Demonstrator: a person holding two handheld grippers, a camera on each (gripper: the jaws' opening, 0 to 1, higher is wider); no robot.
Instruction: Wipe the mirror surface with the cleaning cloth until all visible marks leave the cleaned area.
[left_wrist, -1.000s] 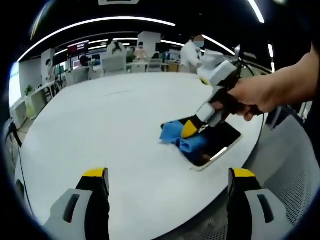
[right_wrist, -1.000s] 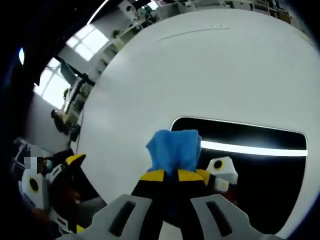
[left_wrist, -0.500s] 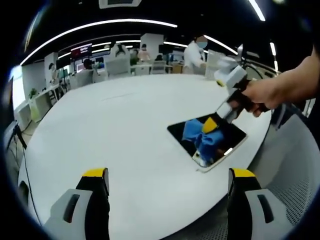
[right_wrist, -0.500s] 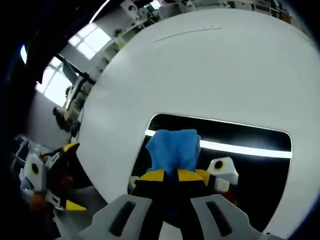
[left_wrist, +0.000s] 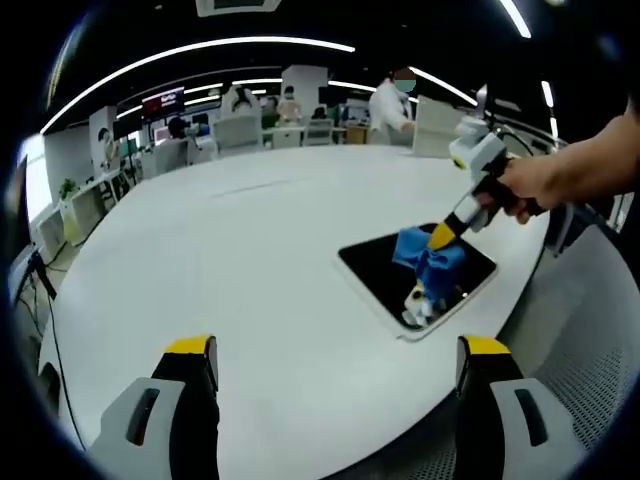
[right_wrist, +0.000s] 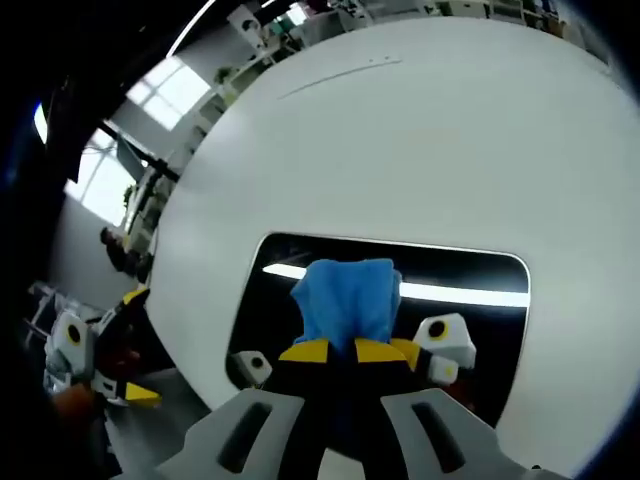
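Note:
A dark rectangular mirror (left_wrist: 400, 272) (right_wrist: 470, 330) lies flat on the round white table (left_wrist: 220, 260) near its right edge. My right gripper (left_wrist: 440, 237) (right_wrist: 345, 350) is shut on a blue cleaning cloth (left_wrist: 428, 258) (right_wrist: 345, 298) and presses it onto the mirror's middle. A hand (left_wrist: 530, 185) holds that gripper from the right. My left gripper (left_wrist: 335, 345) stands open above the table's near edge, well short of the mirror, with nothing between its fingers (left_wrist: 190, 350). It also appears at the left of the right gripper view as the left gripper (right_wrist: 95, 345).
The white table (right_wrist: 400, 130) stretches wide and bare beyond the mirror. Desks, chairs and people (left_wrist: 390, 100) stand in the office behind it. A mesh chair (left_wrist: 590, 360) sits off the table's right edge.
The right gripper has carried the cloth from the mirror's left end across to its middle, towards the right. The left gripper has stayed in place.

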